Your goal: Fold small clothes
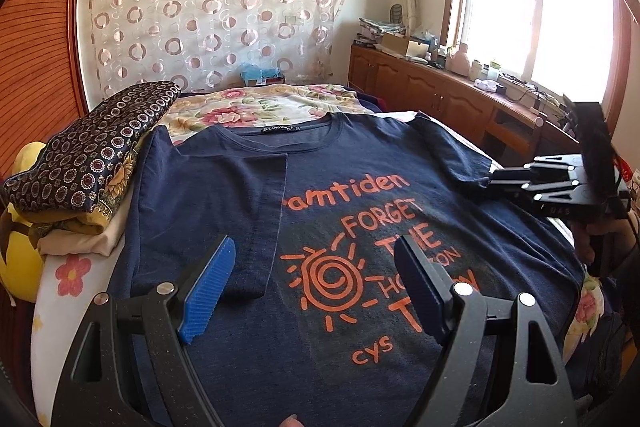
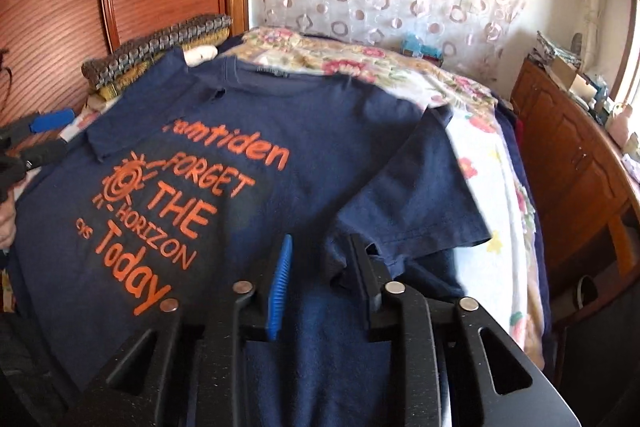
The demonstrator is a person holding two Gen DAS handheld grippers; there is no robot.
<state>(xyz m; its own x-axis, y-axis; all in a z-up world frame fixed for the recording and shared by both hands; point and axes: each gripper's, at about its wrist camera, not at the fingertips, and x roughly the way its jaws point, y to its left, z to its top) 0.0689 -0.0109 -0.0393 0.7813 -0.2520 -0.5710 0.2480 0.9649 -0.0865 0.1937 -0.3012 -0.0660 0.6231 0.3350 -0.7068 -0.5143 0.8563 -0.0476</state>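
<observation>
**Inspector:** T-shirt [image 1: 328, 195], navy with orange lettering, lies face up on the floral bedsheet [image 1: 256, 107], collar toward the curtain. One side, sleeve included, is already turned in over the chest; its edge runs straight down from the collar, just beside the printed sun.

**Assistant:** And the other sleeve [image 2: 412, 195]?

**Inspector:** Lying out flat, partly over the sheet. The right gripper [image 2: 320, 267] sits low at that armpit, jaws partly apart, with cloth between them. I cannot see the pads pressing on it, so I record no grip.

**Assistant:** The left gripper [image 1: 316, 275]?

**Inspector:** Hovering over the lower print, jaws wide apart, nothing between them. A stack of folded clothes [image 1: 80, 163] sits just beside the shirt on that side.

**Assistant:** Step in hand?

**Inspector:** My judgement: the second side fold, not yet begun. The first is done; the hem fold remains.

**Assistant:** What does the next move require?

**Inspector:** A firm pinch on the sleeve or side seam, then a carry across the chest so the new edge runs parallel to the first. The left gripper could pin the body, since thin knit tends to drag and bunch.
</observation>
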